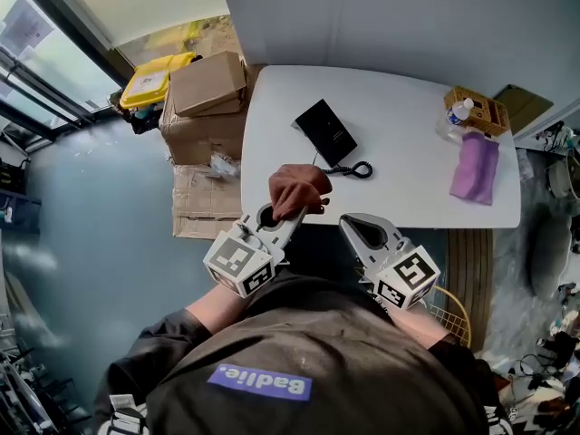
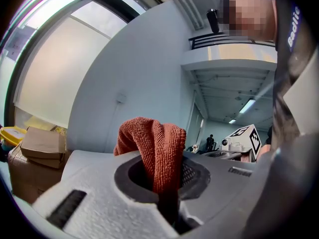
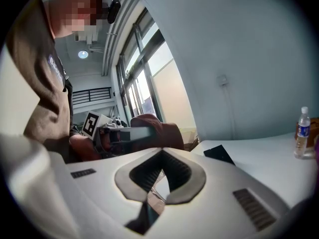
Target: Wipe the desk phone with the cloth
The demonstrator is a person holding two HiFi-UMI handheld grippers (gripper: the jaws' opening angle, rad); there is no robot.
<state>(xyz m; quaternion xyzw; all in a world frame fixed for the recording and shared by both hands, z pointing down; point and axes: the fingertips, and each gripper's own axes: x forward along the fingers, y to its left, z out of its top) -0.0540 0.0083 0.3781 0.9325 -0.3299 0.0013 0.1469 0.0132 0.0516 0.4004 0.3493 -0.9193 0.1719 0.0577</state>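
Head view: left tongs (image 1: 279, 216) clenched on the rust cloth (image 1: 297, 191); right tongs (image 1: 355, 226) pinched together, empty; desk phone (image 1: 326, 131) lies diagonally on the table (image 1: 412, 157), far-left to near-right

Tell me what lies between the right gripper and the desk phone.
In the head view, the coiled cord lies on the white table between the right gripper and the desk phone.

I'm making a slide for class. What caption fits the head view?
Left tool grips a rust-red cloth over the white table, black desk phone ahead; right tool shut, empty.
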